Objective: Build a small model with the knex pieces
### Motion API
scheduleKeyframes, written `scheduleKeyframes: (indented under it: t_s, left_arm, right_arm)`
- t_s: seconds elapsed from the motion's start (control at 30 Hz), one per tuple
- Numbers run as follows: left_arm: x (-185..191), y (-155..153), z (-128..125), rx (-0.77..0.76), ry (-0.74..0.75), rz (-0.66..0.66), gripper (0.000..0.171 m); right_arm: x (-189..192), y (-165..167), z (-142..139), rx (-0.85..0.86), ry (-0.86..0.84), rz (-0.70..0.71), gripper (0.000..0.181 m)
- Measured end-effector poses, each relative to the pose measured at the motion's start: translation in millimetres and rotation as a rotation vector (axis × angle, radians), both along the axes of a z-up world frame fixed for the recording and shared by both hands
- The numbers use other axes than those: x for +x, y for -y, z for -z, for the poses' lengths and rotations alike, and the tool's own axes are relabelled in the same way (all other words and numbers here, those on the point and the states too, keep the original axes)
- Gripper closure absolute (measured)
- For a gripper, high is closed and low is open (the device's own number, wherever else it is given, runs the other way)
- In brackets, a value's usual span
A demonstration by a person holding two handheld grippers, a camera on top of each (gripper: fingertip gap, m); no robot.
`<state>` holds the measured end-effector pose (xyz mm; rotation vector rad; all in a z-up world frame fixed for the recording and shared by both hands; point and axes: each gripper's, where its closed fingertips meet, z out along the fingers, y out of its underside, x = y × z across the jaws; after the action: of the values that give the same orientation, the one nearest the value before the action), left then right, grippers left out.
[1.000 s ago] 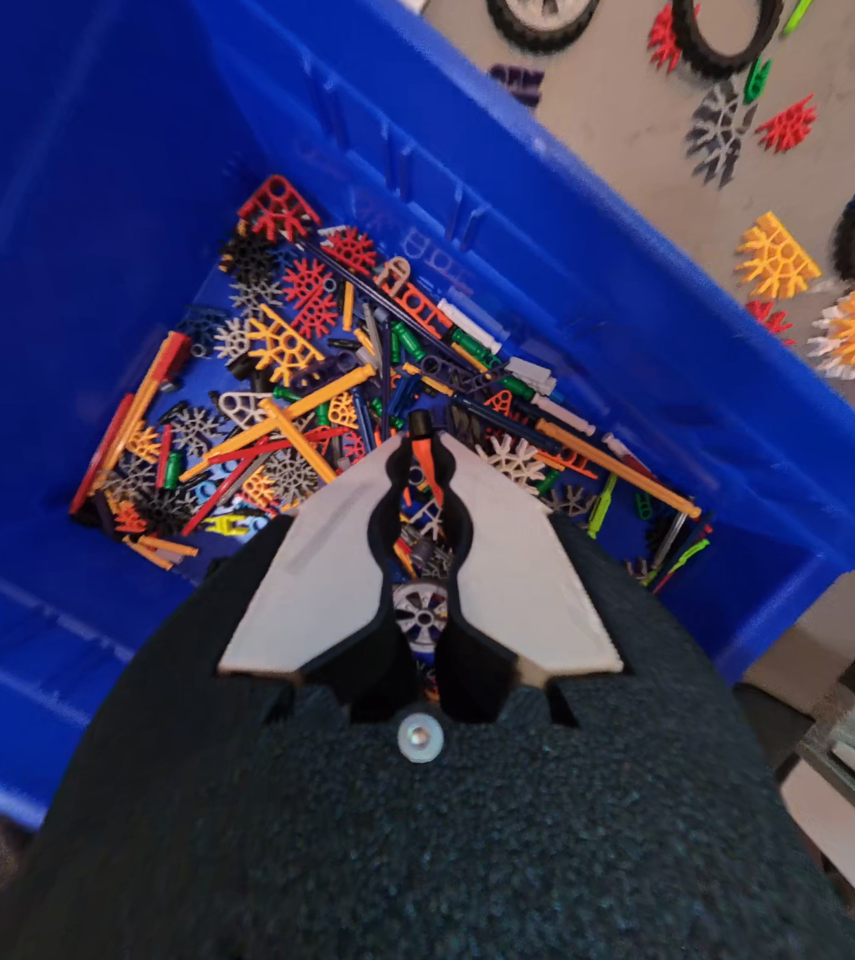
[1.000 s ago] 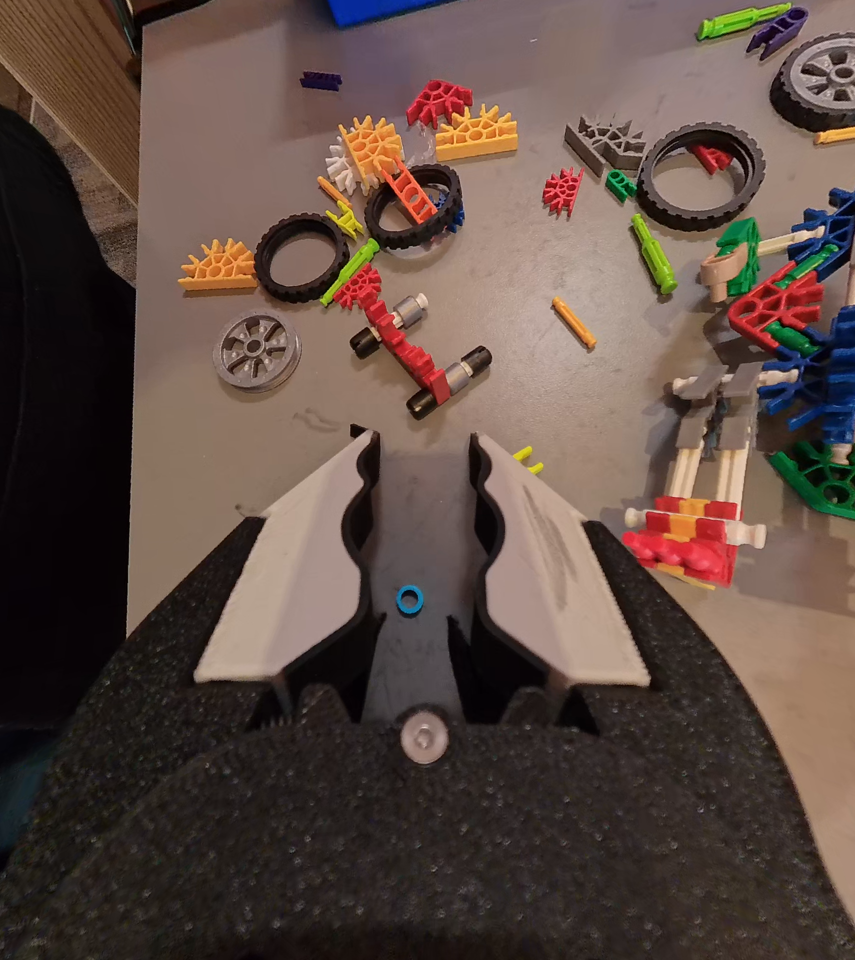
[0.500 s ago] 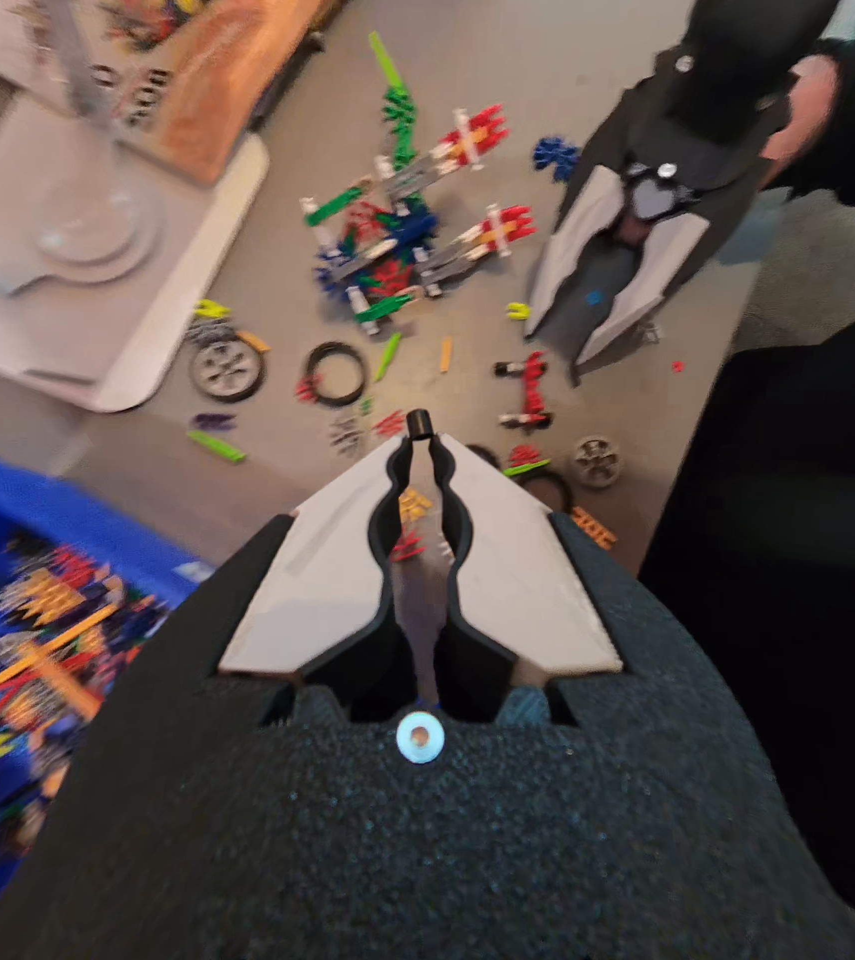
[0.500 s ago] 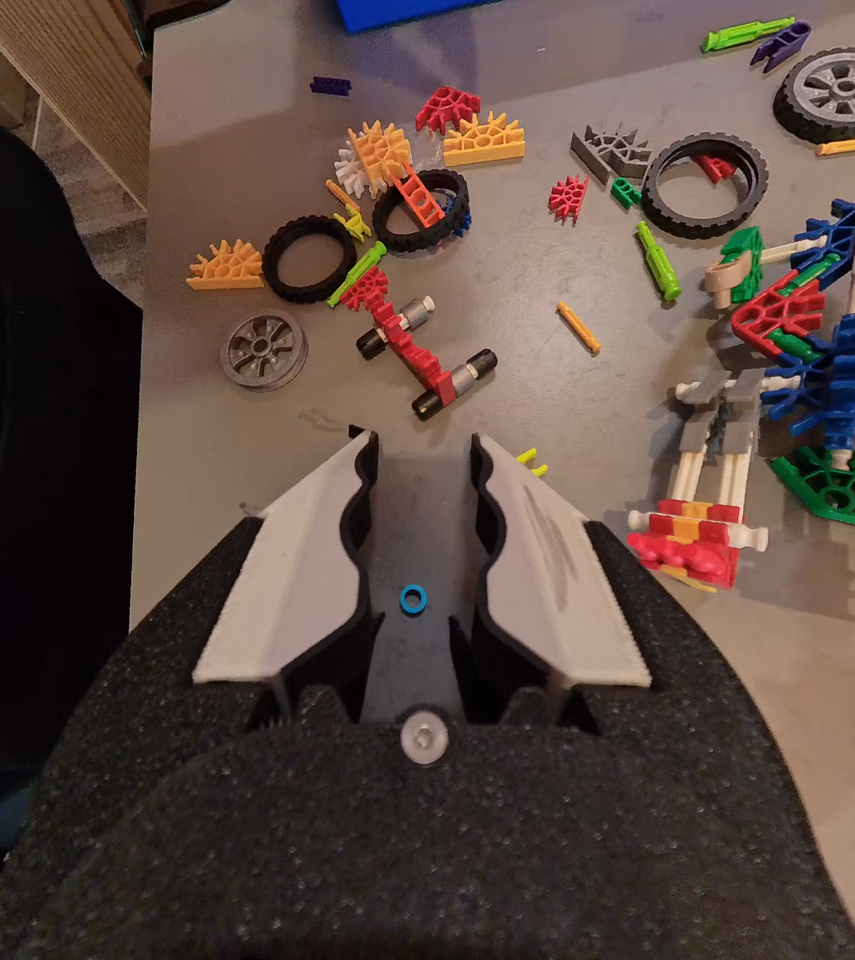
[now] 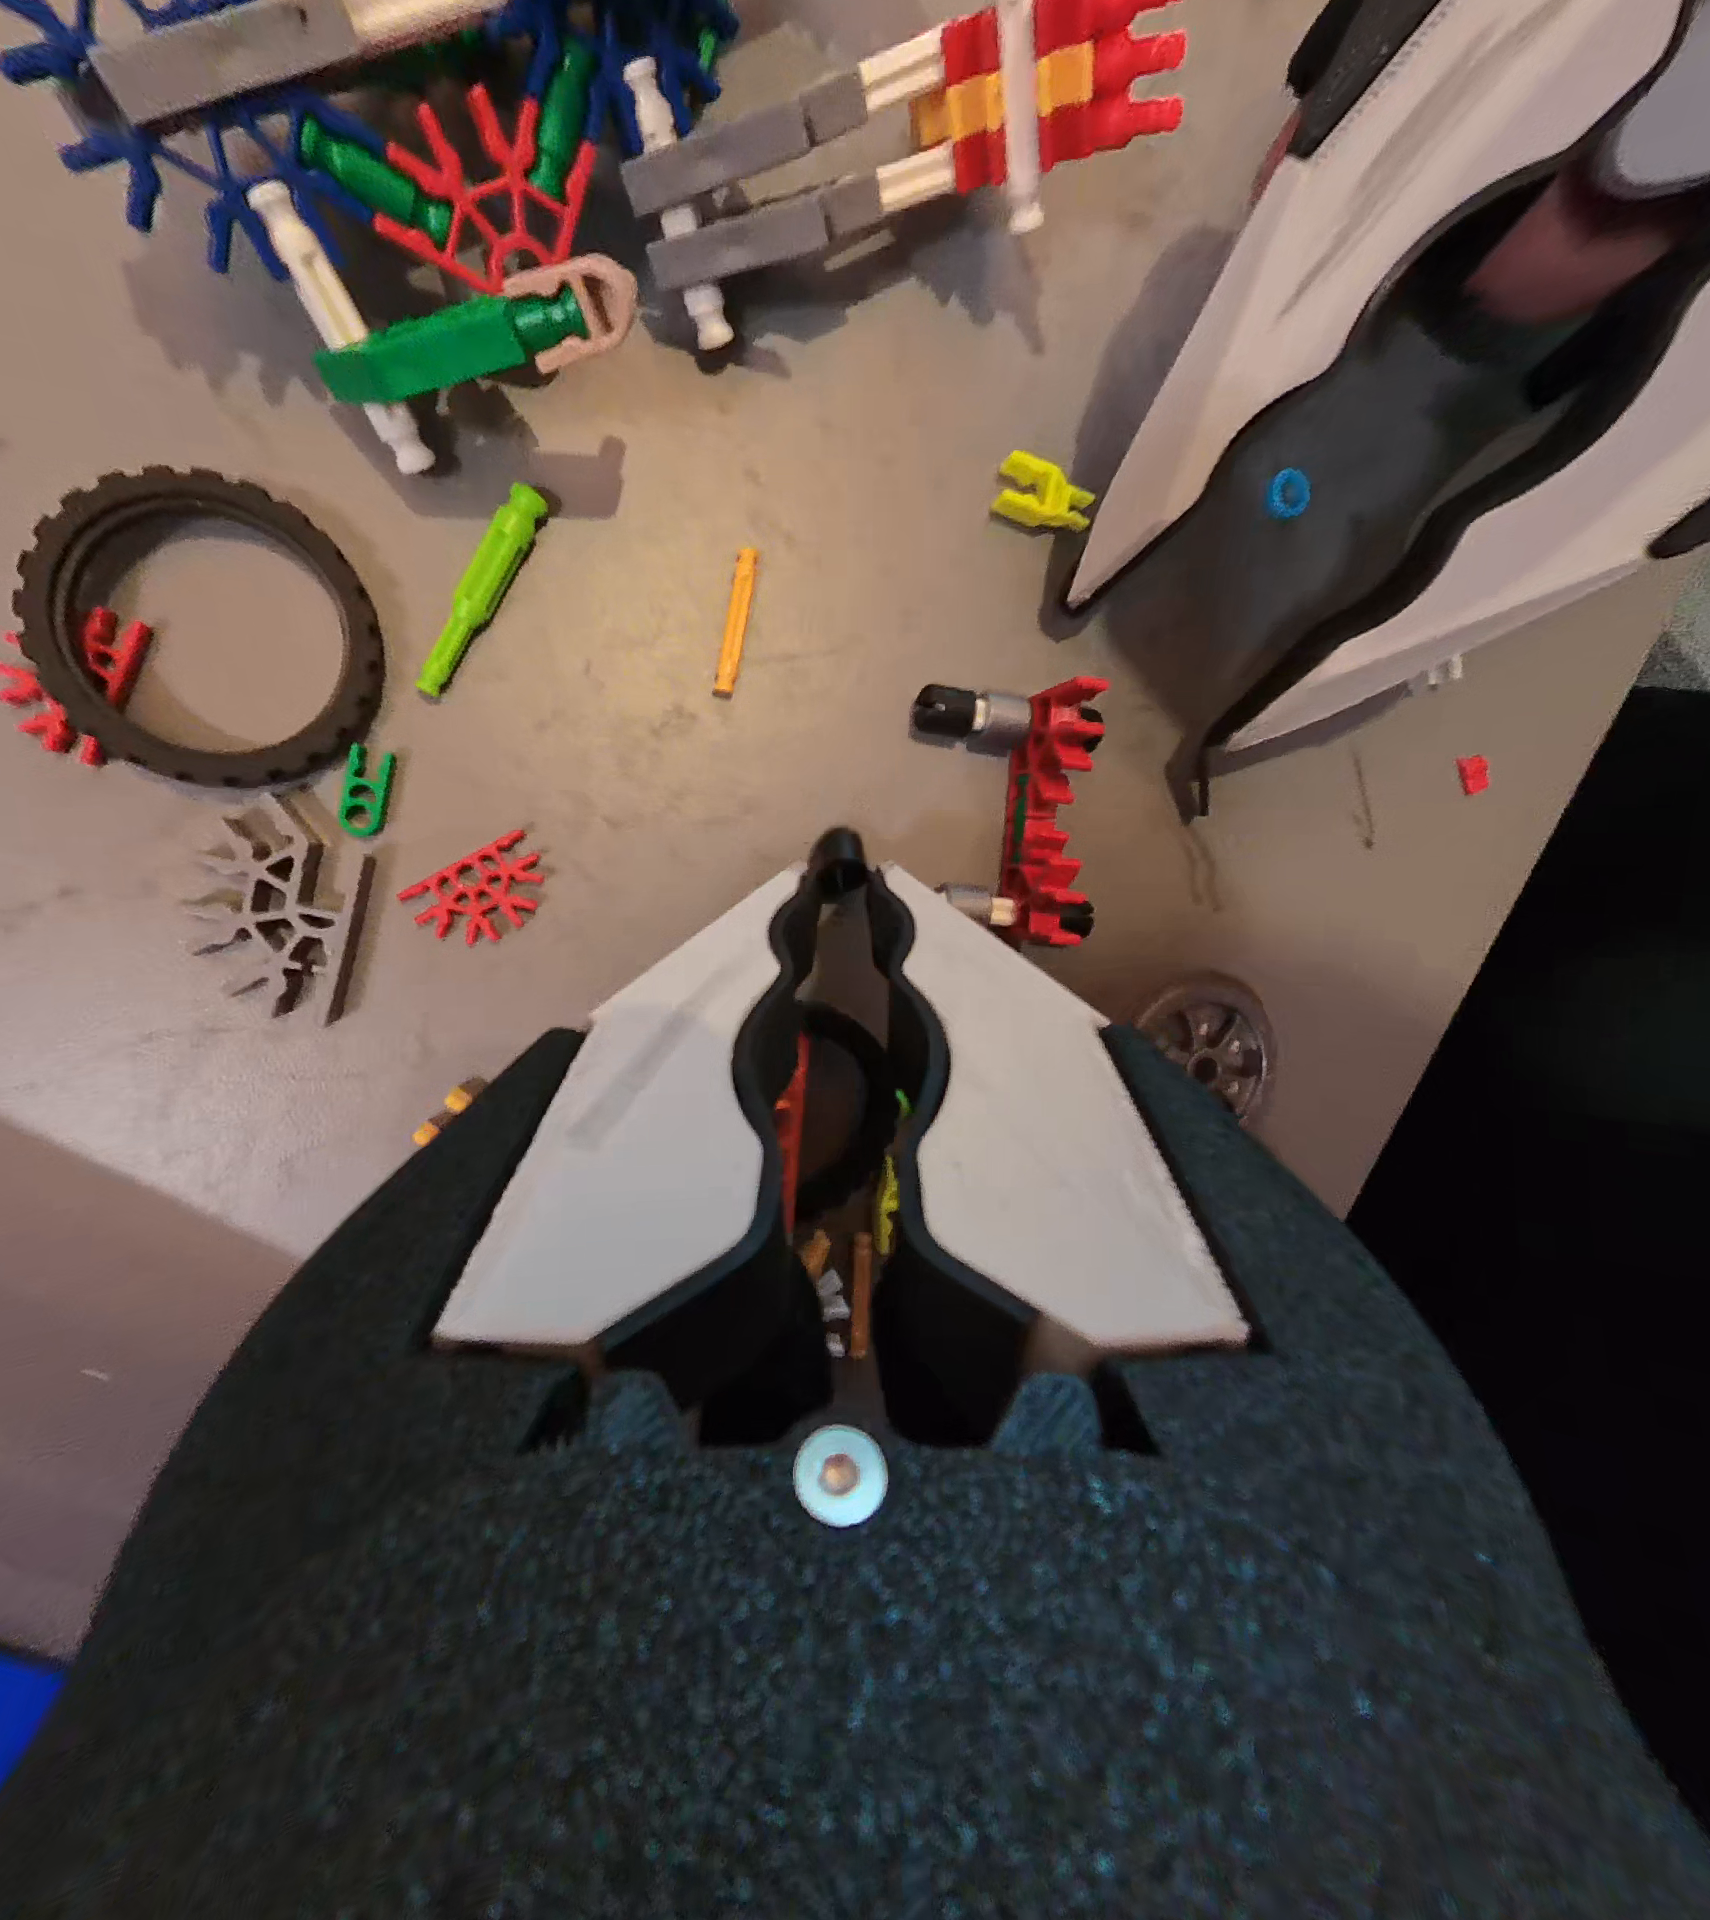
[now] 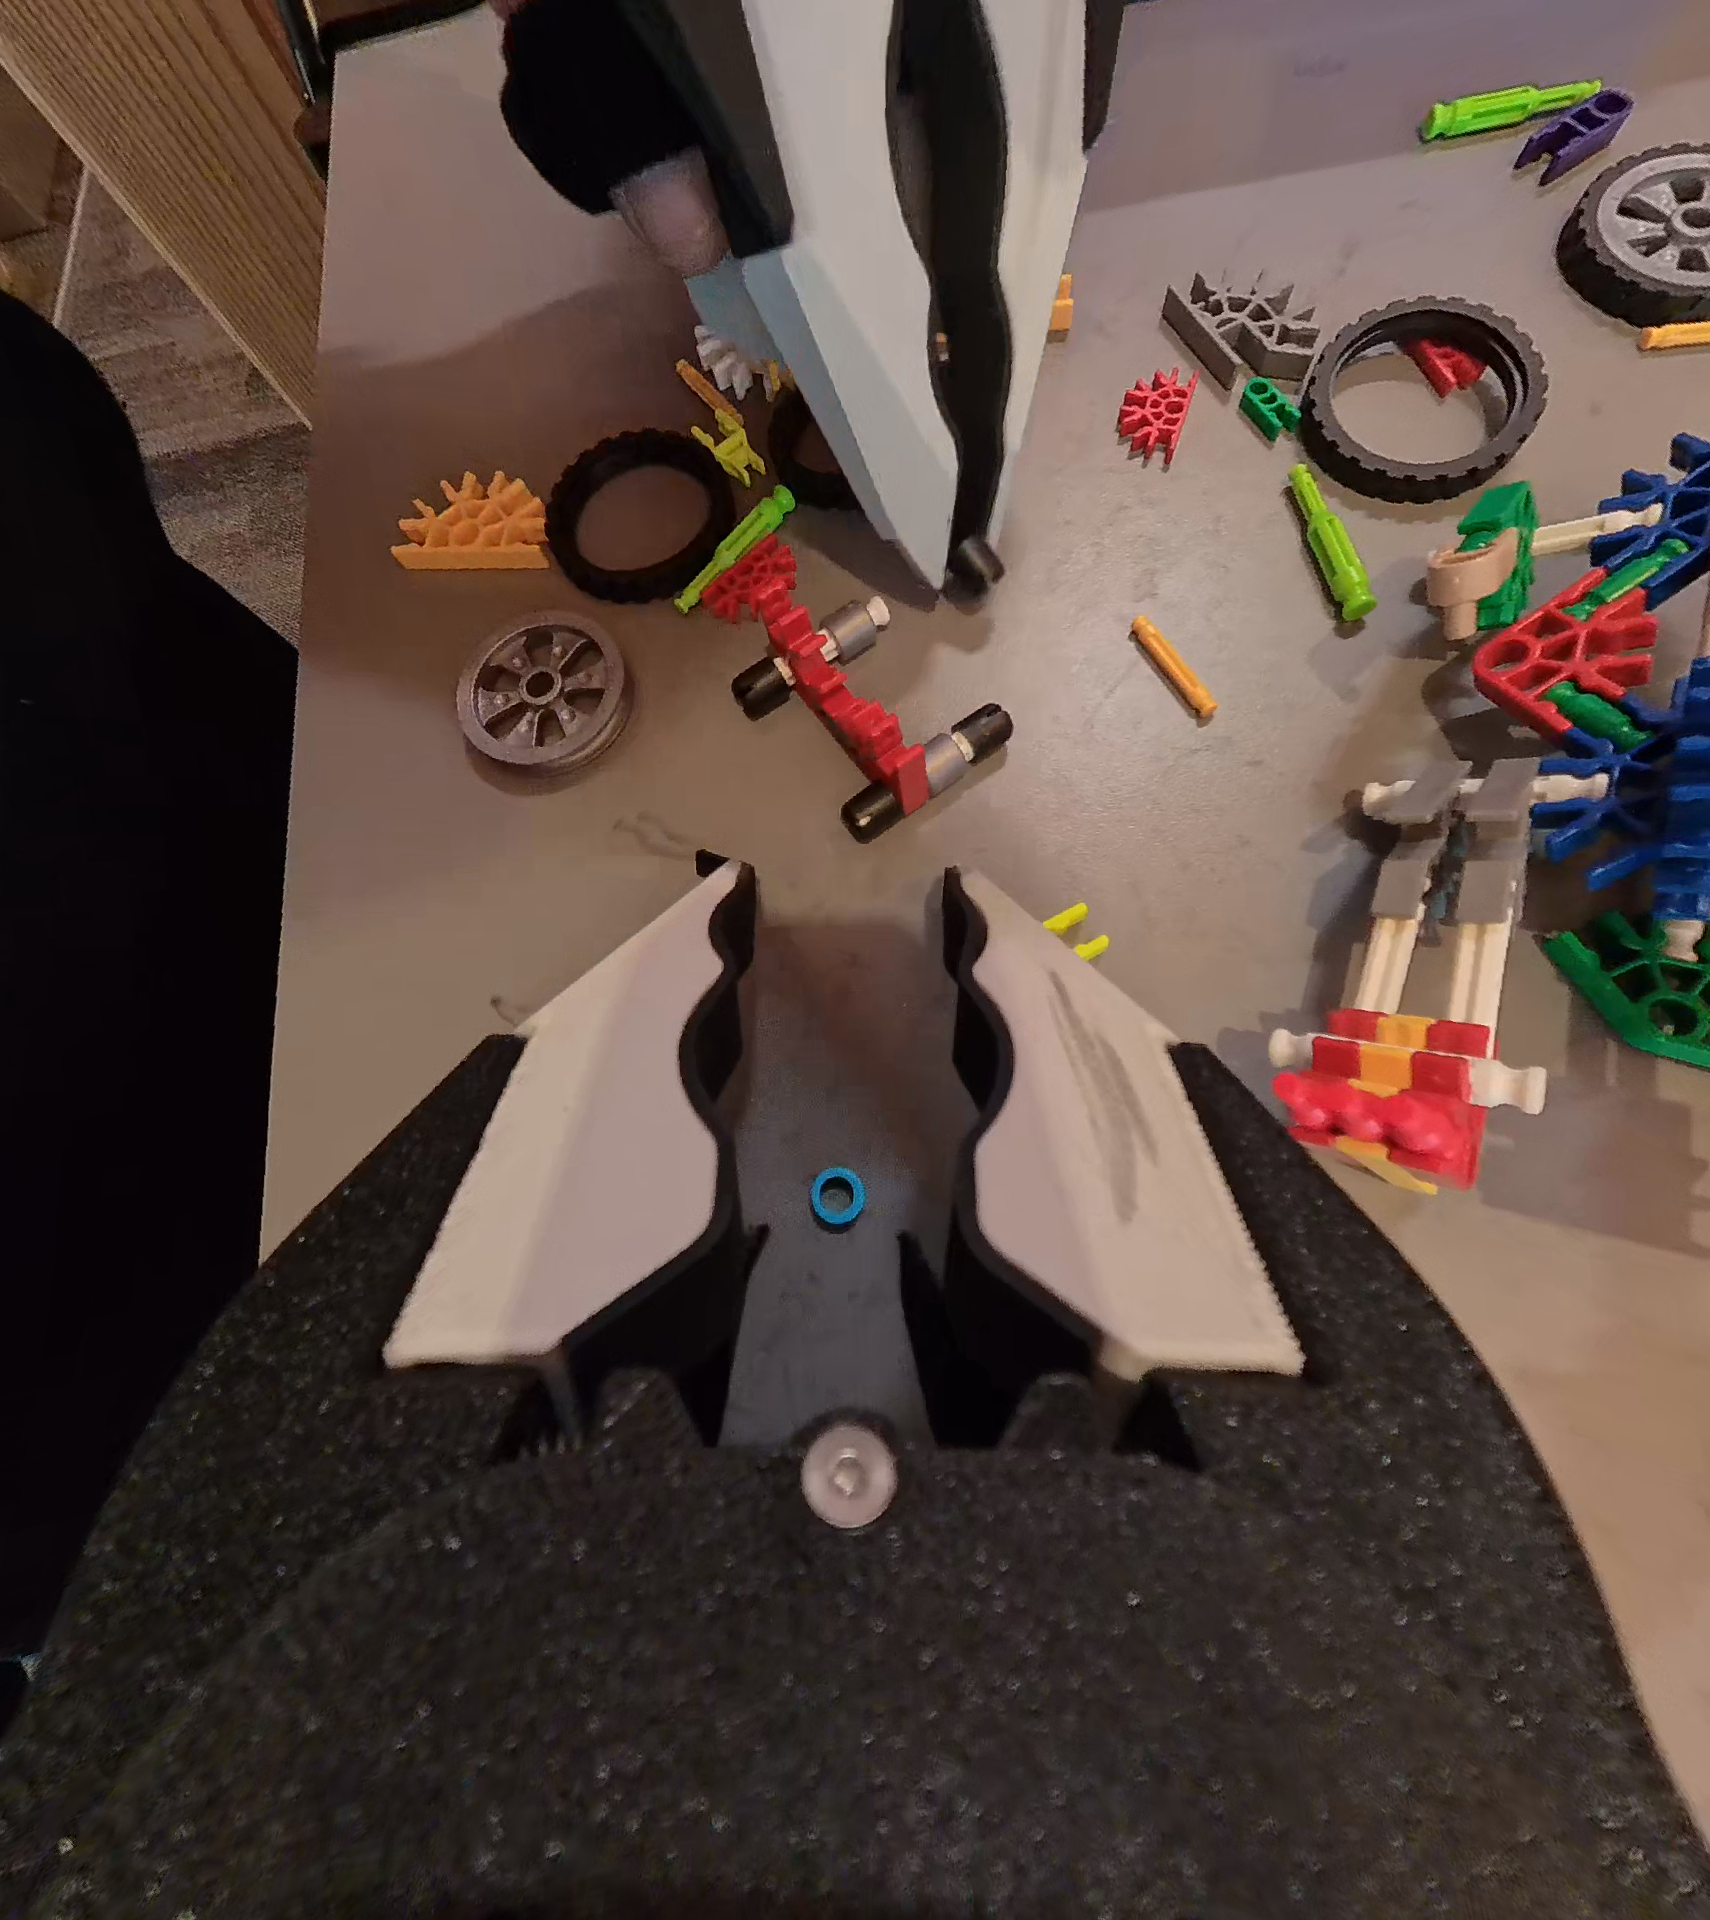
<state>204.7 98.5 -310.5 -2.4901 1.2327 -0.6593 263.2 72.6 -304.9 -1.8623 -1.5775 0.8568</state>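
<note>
My left gripper is shut on a small black peg that sticks out past its tips. It hangs low over the grey table, just left of a red toothed bar with black and grey rods. In the right wrist view the left gripper comes down from the top, with the peg just beyond the red bar. My right gripper is open and empty, low over the table, with a small blue ring lying between its fingers. It also shows in the left wrist view.
Loose building pieces lie around: a black tyre, a grey wheel hub, an orange rod, a yellow clip, a green rod. A blue, green and red built model stands at right. The table edge runs along the left. The tips of one gripper are about 7 centimeters away from the tips of the other. It is some 5 centimeters from my left tips to the orange rod. My right wrist view looks at it from another angle.
My left gripper swung from above the blue bin out over the table and came down close to the red bar, still shut on the black peg. My right gripper barely moved.
</note>
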Motion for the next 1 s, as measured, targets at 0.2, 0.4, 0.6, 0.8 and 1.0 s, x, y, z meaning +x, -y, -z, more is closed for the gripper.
scheduleKeyframes:
  t_s: [0.2, 0.4, 0.6, 0.8, 1.0]
  left_arm:
    - [1, 9, -1, -0.036, 0.028, -0.013, 0.159]
    - [-2, 16, -10, -0.050, 0.054, 0.053, 0.158]
    - [5, 1, -20, 0.008, 0.059, 0.133, 0.159]
    - [17, 7, -9, -0.060, 0.001, 0.199, 0.157]
    - [16, 7, 0, -0.073, -0.035, 0.157, 0.161]
  right_arm:
    - [0, -1, -1, 0.015, -0.002, 0.003, 0.145]
    - [-13, 2, -17, 0.078, -0.056, -0.011, 0.146]
    - [-29, -2, -19, 0.169, -0.011, -0.097, 0.150]
    - [-40, 2, -3, 0.199, 0.072, -0.200, 0.163]
    - [-37, 2, -3, 0.186, 0.079, -0.196, 0.174]
